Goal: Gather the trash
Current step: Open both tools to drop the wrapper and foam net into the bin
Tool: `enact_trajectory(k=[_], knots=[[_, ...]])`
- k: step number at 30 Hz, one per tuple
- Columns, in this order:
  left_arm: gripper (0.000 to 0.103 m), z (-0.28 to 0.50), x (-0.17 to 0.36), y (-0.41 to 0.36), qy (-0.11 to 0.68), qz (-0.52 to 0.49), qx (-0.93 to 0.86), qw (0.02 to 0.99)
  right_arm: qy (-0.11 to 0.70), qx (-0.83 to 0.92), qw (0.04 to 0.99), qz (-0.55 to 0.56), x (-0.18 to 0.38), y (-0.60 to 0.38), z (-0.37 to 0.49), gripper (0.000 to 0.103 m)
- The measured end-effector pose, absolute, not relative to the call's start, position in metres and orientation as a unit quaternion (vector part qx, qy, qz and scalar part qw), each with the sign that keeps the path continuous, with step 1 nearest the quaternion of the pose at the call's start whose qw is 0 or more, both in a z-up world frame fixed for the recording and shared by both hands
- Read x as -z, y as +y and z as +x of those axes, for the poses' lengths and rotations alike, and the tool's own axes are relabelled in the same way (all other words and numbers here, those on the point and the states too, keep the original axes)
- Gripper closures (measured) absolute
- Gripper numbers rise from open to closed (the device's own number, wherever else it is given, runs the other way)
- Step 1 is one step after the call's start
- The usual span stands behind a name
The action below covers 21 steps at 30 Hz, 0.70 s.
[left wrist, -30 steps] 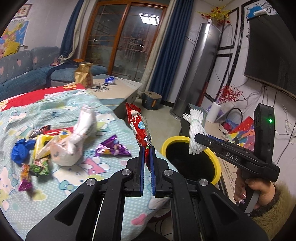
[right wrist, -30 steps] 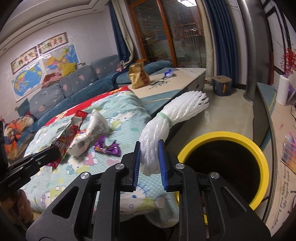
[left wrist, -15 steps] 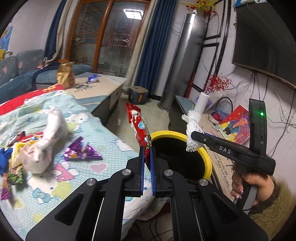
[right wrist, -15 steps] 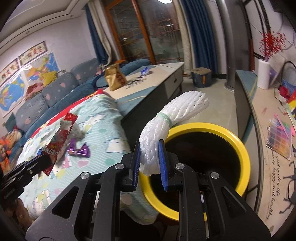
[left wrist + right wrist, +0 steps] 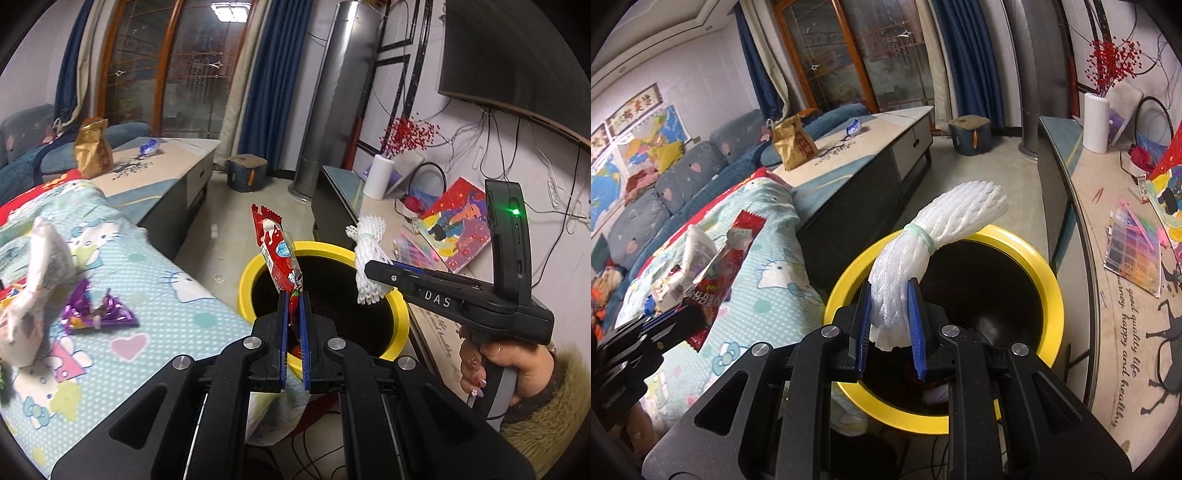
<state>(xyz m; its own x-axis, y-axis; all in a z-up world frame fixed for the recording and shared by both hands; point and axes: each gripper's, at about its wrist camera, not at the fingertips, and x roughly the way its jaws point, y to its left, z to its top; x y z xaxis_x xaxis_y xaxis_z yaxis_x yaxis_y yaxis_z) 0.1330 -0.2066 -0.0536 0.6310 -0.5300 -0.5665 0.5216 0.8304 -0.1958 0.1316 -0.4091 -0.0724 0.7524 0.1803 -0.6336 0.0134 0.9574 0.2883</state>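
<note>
Red wrapper (image 5: 279, 258); foam netting (image 5: 923, 243) — above bin (image 5: 1049, 273)

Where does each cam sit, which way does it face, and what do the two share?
Left wrist: on the left gripper, looking along its fingers over the bin; red wrapper clamped; the right gripper and hand show at right.
Right wrist: on the right gripper, looking down into the bin; foam net clamped; left gripper shows at left.
Shared: bin, both pieces of trash, bedspread, cabinet.

A cartoon-print bedspread (image 5: 155, 295) carries a purple wrapper (image 5: 98, 314) and, at its nine o'clock, a white bag (image 5: 35, 291); yellow-rimmed bin (image 5: 1051, 295) stands on the floor (image 5: 221, 236).
</note>
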Motion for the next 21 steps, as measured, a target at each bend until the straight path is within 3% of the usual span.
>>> enact_trajectory(k=[9,12,14,16,21], knots=[[0.097,0.154,0.070,-0.234,0.331,0.003,0.312,0.891,0.371,-0.038,0.915,0.151,0.084,-0.423,0.133,0.089],[0.096,0.166,0.073,-0.246,0.330,0.010,0.317,0.889,0.377,-0.029,0.912,0.157,0.088,-0.429,0.132,0.083],[0.083,0.177,0.077,-0.253,0.335,0.015,0.322,0.885,0.381,-0.020,0.910,0.165,0.091,-0.434,0.133,0.078],[0.048,0.184,0.081,-0.257,0.338,0.020,0.319,0.885,0.384,-0.011,0.907,0.170,0.095,-0.437,0.132,0.068],[0.029,0.183,0.081,-0.247,0.330,0.018,0.304,0.893,0.378,0.006,0.910,0.169,0.095,-0.438,0.132,0.062]])
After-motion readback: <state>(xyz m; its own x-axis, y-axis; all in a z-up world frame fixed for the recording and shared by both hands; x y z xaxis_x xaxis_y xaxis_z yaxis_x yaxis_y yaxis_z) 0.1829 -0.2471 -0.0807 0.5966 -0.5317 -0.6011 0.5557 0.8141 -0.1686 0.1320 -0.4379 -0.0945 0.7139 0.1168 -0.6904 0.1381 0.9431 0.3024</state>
